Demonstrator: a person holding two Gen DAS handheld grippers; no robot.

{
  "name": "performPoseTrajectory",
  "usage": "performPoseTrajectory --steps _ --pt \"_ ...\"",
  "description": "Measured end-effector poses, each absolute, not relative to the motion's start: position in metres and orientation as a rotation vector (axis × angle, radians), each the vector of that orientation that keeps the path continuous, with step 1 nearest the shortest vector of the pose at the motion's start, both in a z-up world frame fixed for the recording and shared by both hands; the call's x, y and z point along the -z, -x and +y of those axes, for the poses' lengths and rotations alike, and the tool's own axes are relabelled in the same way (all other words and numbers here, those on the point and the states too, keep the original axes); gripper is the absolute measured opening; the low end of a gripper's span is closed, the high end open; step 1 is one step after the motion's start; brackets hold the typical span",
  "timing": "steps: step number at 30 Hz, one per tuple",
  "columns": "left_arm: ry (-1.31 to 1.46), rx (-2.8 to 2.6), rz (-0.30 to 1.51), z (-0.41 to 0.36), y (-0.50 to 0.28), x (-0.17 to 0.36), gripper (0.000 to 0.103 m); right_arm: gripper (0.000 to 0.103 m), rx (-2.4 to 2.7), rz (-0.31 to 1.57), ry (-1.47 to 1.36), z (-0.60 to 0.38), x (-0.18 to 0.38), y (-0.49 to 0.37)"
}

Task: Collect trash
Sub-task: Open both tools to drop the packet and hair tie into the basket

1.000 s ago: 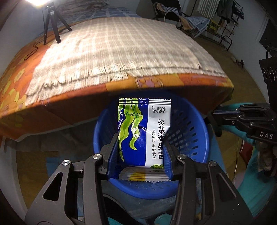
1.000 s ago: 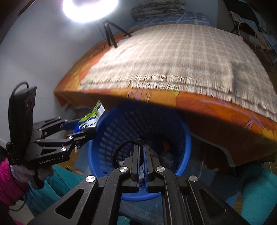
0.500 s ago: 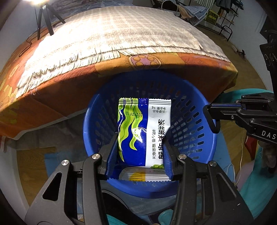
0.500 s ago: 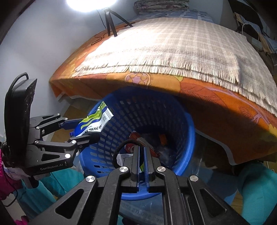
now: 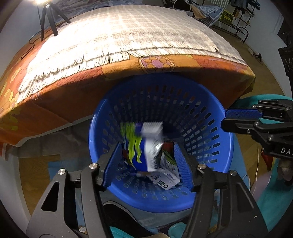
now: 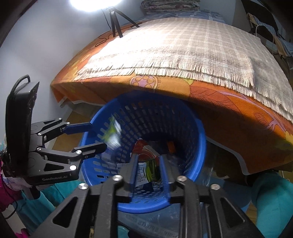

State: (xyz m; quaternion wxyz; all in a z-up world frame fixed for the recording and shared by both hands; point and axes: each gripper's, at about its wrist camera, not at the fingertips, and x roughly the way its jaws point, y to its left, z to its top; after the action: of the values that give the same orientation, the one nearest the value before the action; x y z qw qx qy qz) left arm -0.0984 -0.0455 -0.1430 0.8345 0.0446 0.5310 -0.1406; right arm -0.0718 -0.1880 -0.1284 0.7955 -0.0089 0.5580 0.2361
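Blurred blue-green snack packet (image 5: 142, 146) mid-air in blue basket (image 5: 201, 102), left tool (image 5: 147, 163) agape.

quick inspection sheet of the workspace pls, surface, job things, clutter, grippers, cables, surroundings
surface: bed with orange patterned cover and fringed plaid blanket; nothing on the blanket
job's things: blue and green snack packet, motion-blurred, free between the open left fingers, inside the blue basket; other wrappers at the bottom
clutter: nothing seen
grippers: left gripper open above the basket; right gripper open, empty
cables: black cable trailing from the tripod
surroundings: bright lamp, rack with clothes, wooden floor
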Motion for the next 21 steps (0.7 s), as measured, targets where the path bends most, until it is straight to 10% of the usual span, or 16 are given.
performPoseTrajectory --steps 16,21 --pt "-0.078 0.268 1.122 -0.0419 0.0951 0.1411 0.069 0.054 -0.465 1.195 0.044 -0.1925 0.1274 0.0716" --pt "-0.071 0.259 1.119 -0.0404 0.0939 0.1391 0.069 0.078 -0.445 1.176 0.043 -0.1961 0.1236 0.0722"
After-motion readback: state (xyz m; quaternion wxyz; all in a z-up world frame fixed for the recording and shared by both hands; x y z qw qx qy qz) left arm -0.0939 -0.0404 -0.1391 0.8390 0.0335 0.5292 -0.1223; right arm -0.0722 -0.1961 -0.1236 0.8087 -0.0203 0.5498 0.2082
